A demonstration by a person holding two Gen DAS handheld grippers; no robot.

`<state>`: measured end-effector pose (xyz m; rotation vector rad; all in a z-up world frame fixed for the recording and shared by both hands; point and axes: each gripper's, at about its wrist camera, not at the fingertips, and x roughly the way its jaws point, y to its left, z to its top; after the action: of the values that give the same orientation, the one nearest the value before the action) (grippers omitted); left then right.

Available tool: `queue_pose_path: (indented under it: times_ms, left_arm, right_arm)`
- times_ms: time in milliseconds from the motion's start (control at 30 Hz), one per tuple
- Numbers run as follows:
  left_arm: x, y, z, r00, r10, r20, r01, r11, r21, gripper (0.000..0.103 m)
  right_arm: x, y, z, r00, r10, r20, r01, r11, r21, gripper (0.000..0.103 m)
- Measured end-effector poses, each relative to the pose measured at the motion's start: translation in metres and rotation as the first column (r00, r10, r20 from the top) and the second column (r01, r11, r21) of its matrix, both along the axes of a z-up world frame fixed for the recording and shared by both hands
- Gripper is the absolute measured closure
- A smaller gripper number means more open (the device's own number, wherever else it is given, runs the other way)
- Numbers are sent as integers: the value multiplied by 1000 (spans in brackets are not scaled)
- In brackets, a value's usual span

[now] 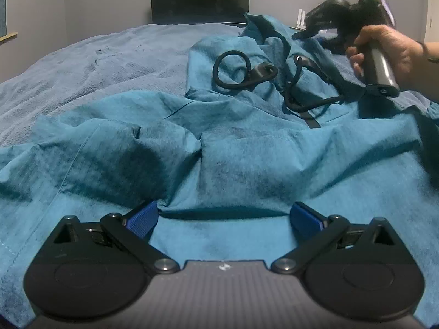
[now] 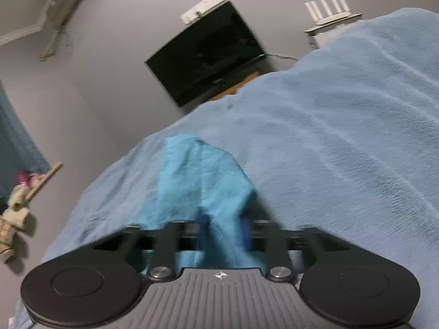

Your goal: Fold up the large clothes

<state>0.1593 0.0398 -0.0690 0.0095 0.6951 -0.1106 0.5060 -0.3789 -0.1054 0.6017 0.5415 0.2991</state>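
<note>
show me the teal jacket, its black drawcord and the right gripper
teal jacket (image 1: 233, 164), left wrist view, on the crumpled body fabric
black drawcord (image 1: 219, 67), left wrist view, on the left side of its loop
right gripper (image 2: 225, 235), right wrist view, where the jaws pinch the teal fabric

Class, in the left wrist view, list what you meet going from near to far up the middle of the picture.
left gripper → teal jacket → black drawcord loop → blue blanket → dark screen
</note>
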Motion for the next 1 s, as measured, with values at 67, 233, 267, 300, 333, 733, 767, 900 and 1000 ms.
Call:
queue_pose_path:
  times_ms: [67,233,267,300,333,733,767,900,1000]
  left_arm:
    - [-1,1,1,1000,0,0,0,1000,-2,0]
    - [-1,2,4,1000,-1,-4,1,1000,-5,0]
    - [-2,1,5,1000,-1,-4,0,1000,-3,0]
    - [-2,1,6,1000,0,-6,0,1000,2,0]
    - [-3,0,8,1000,0,-5,0,1000,5,0]
    - [-79,64,89,976,186,109,-173,977,-125,0]
    - [-87,69,97,971,203,125,-188,975,-116,0]
    - [-122,93,124,956,256,144,-236,961,-142,0]
    - [-142,105,138,956,255,146,-235,962,-141,0]
  right_arm:
    - [-14,-3,13,997,27,74,-30,999,32,97]
    - [-67,-1,63,953,178,244,-180,984,-12,99]
    - [-83,-1,73,939,217,268,-219,975,-22,100]
    - [-99,-1,82,924,253,286,-256,966,-28,100]
    - [-115,0,89,911,286,297,-289,957,-35,100]
    - [-317,-14,47,899,384,212,-367,923,-114,100]
    - [-328,-15,35,909,372,189,-355,927,-120,99]
    - [-374,-14,-1,941,327,83,-310,934,-176,94]
    - [-387,-19,-9,964,265,4,-260,949,-177,82]
